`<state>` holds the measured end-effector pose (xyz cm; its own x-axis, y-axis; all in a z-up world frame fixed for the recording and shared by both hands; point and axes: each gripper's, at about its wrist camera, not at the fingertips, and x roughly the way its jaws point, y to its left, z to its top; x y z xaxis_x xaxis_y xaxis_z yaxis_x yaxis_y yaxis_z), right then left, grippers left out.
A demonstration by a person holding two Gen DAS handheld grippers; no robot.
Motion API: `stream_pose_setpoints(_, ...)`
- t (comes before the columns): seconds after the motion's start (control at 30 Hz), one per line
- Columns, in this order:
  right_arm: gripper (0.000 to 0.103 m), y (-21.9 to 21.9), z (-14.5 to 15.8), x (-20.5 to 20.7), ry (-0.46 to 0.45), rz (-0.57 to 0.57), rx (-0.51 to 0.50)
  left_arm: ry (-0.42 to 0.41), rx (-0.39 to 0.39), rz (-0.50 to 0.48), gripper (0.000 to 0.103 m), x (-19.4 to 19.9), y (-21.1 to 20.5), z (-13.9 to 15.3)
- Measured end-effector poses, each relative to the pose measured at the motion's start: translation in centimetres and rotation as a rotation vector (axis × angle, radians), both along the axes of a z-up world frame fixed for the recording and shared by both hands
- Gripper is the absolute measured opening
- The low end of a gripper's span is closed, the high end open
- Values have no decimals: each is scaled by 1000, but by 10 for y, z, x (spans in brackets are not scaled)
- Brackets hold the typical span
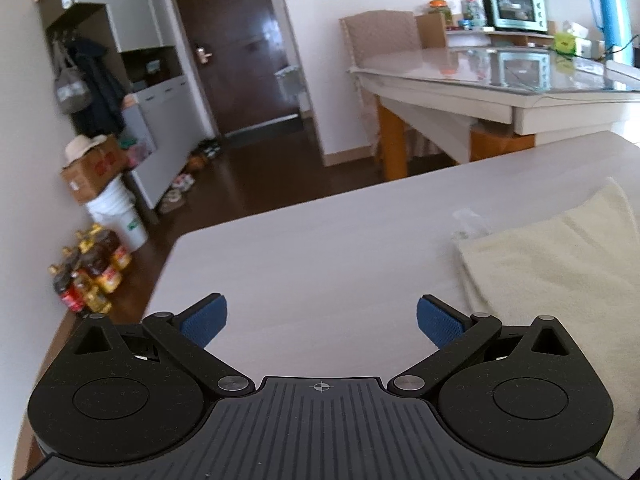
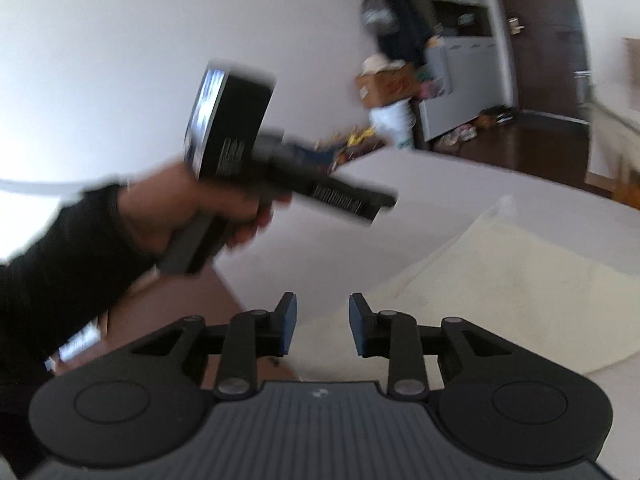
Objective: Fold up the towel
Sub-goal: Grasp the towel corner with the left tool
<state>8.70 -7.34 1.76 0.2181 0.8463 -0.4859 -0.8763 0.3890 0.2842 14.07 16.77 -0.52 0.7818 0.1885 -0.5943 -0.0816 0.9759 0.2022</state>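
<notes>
Right gripper [image 2: 322, 328], apparently empty, above towel [image 2: 500, 280].

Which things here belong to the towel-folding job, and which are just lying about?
Belongs to the job:
- cream towel, lying on the table
- left gripper, jaws wide open, empty
- right gripper, jaws apart, empty, over the towel's edge

Just lying about:
- toaster oven and blue thermos on the far table
- cardboard box, white bucket, bottles on the floor

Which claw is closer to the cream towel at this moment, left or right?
Right. The right claw hangs open directly over the towel edge; the left claw is open above bare table, beside it.
</notes>
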Motion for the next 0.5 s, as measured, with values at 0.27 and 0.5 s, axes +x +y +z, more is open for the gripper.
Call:
stream_pose_setpoints(0.27,50,-52,-2,35,-18,-327,-19,47,-186,-189,66,32,-28,-5)
stream_pose_setpoints(0.5,50,-71,-11,46,18,-379,-10,102,-184,-235,44,60,-44,-28)
